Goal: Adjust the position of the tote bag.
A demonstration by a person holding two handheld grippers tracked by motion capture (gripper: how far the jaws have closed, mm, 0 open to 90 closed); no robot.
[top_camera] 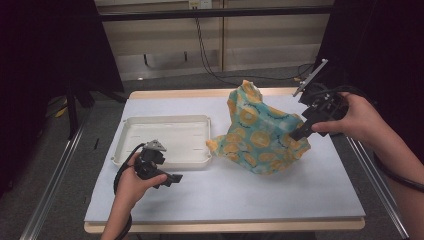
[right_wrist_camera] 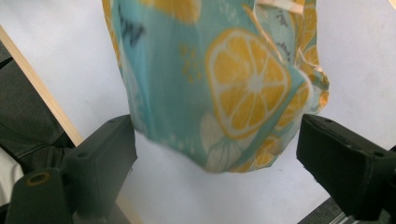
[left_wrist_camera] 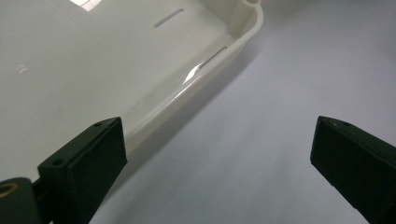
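Nearest, the left gripper (top_camera: 167, 179) is held with its jaws spread wide, low over the table (top_camera: 250, 195) just beside the white tray (top_camera: 131, 152). Farther off, the right gripper (top_camera: 300, 131) is also opened wide, its jaws set either side of the lemon-print cloth (top_camera: 260, 135), which is heaped on the table right of the tray.

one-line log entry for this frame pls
left tongs: open, by tray edge | right tongs: open, around cloth edge | cloth: bunched on table, right of tray
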